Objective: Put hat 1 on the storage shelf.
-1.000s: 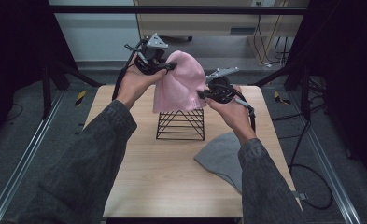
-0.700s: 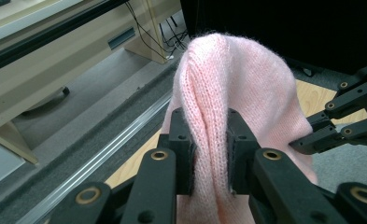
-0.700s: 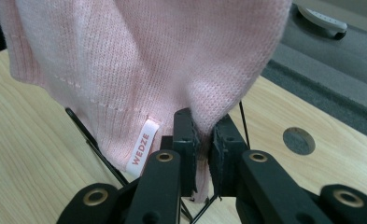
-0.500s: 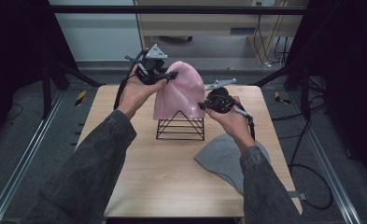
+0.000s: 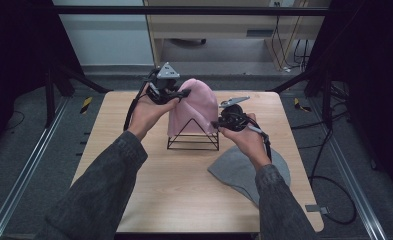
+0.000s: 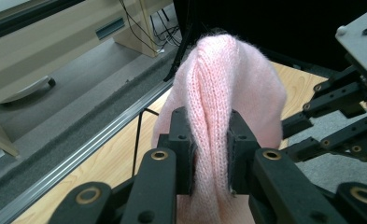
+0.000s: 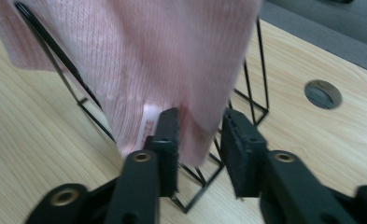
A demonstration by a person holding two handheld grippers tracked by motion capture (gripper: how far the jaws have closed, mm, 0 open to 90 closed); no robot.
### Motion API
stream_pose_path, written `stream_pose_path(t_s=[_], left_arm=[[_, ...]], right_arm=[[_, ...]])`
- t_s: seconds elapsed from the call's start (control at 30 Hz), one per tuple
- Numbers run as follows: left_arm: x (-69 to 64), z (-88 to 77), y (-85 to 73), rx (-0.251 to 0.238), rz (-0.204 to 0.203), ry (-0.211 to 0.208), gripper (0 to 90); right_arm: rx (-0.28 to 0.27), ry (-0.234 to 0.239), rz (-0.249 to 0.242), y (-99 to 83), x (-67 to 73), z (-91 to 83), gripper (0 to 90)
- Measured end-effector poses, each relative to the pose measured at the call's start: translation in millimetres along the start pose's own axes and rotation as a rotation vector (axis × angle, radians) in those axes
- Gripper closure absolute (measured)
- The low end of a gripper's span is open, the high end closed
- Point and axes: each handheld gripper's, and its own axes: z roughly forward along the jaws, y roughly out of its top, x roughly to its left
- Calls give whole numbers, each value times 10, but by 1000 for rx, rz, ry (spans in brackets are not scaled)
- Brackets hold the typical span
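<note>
A pink knitted hat (image 5: 194, 107) drapes over a black wire pyramid stand (image 5: 193, 142) in the middle of the wooden table (image 5: 184, 200). My left gripper (image 5: 184, 94) is at the hat's upper left, and its jaws are shut on a fold of the pink hat (image 6: 228, 84), seen up close past the left gripper (image 6: 209, 135). My right gripper (image 5: 218, 124) is at the hat's lower right edge. Its jaws have just been opening: in the right gripper view the hat's hem (image 7: 148, 56) hangs loose between the jaws of the right gripper (image 7: 202, 126), with a gap at one pad.
A grey hat (image 5: 239, 170) lies flat on the table's right side, under my right forearm. A round hole (image 7: 323, 94) is in the tabletop behind the stand. Metal rails run along the floor on both sides of the table.
Both hands have sunk and brought the pink hat down over the wire stand. The right gripper's jaws have spread apart off the hem. The left grip is unchanged.
</note>
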Motion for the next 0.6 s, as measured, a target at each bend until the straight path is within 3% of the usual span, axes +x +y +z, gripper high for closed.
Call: stream_pose_path(t_s=[0.3, 0.6], left_arm=[[-108, 90, -142, 21, 28, 4, 758], [-123, 213, -286, 18, 5, -1, 749]], right_arm=[[-8, -65, 22, -134, -58, -159, 490], [9, -89, 49, -259, -151, -210, 464]])
